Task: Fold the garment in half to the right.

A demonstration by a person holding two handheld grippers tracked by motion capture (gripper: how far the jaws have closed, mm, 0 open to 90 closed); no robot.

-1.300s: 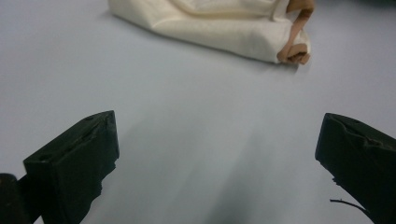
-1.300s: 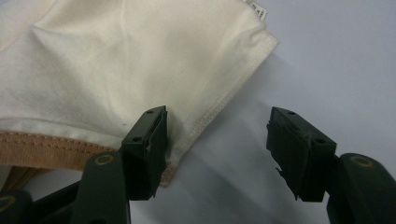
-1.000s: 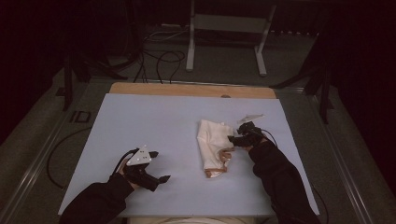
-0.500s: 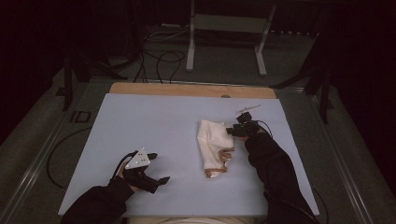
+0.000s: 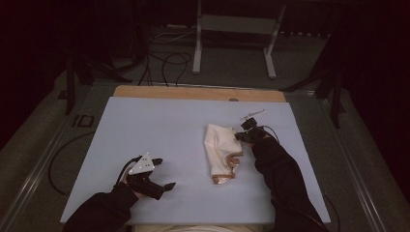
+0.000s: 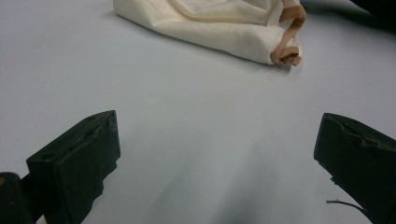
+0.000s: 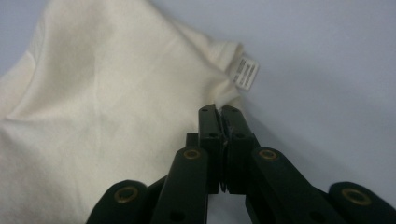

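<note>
My right tool has just closed its jaws, pinching the cloth's edge near the label. The cloth lies right of centre on the worktop. My left tool rests open, well apart.

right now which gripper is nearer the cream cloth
Right. The right gripper is at the cream cloth, its jaws shut on the edge; the left gripper sits apart, jaws open.

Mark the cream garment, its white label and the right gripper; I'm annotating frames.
cream garment [image 5: 218, 145], high view, middle of the fabric.
white label [image 7: 245, 72], right gripper view, label face.
right gripper [image 7: 219, 112], right gripper view, closed jaw tips.
</note>
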